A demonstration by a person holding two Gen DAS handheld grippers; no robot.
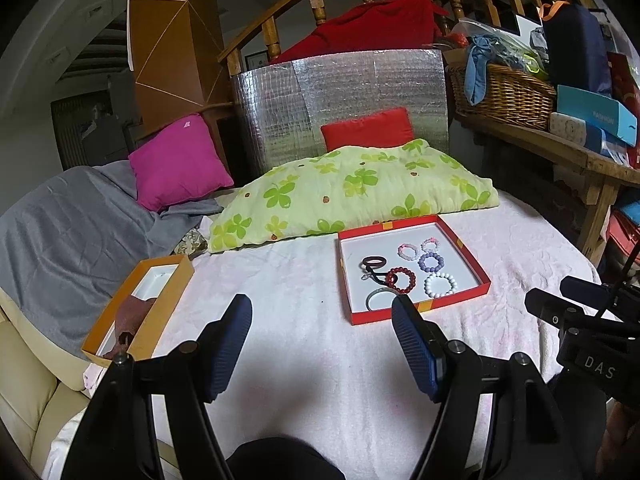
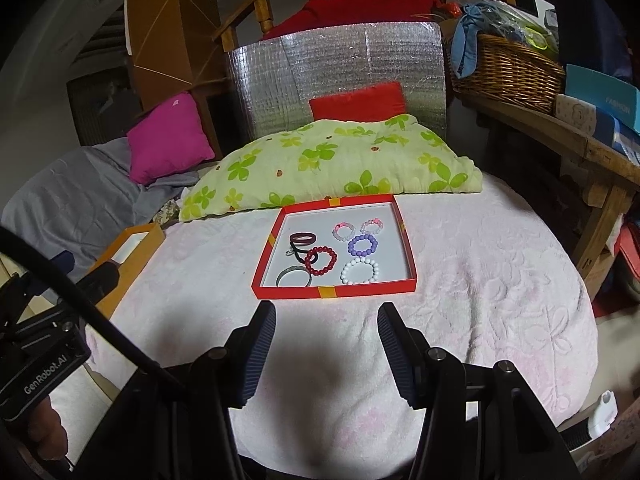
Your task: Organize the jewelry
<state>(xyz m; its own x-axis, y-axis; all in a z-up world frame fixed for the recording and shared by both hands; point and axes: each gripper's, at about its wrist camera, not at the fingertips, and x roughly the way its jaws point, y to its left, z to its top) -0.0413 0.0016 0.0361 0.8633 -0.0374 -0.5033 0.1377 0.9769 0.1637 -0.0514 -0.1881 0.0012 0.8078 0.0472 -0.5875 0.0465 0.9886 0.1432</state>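
A shallow red box [image 2: 362,291] lies on the pale pink blanket and holds several bracelets: a white bead one [image 2: 359,271], a dark red bead one [image 2: 321,260], a purple bead one [image 2: 363,244], two pink ones, a grey-green bangle [image 2: 294,276] and dark bands. The same red box shows in the left wrist view [image 1: 360,317]. A narrow orange box [image 1: 138,308] with a white inside and a brown item sits at the left. My left gripper [image 1: 322,310] is open and empty, short of the red box. My right gripper [image 2: 327,316] is open and empty, just before the box's near rim.
A green clover-print pillow [image 2: 332,164] lies behind the red box, with a red cushion [image 2: 358,104], a magenta cushion [image 2: 168,140] and a silver foil panel beyond. A grey blanket [image 1: 72,220] lies left. A wooden bench [image 2: 560,132] with a wicker basket and boxes stands right.
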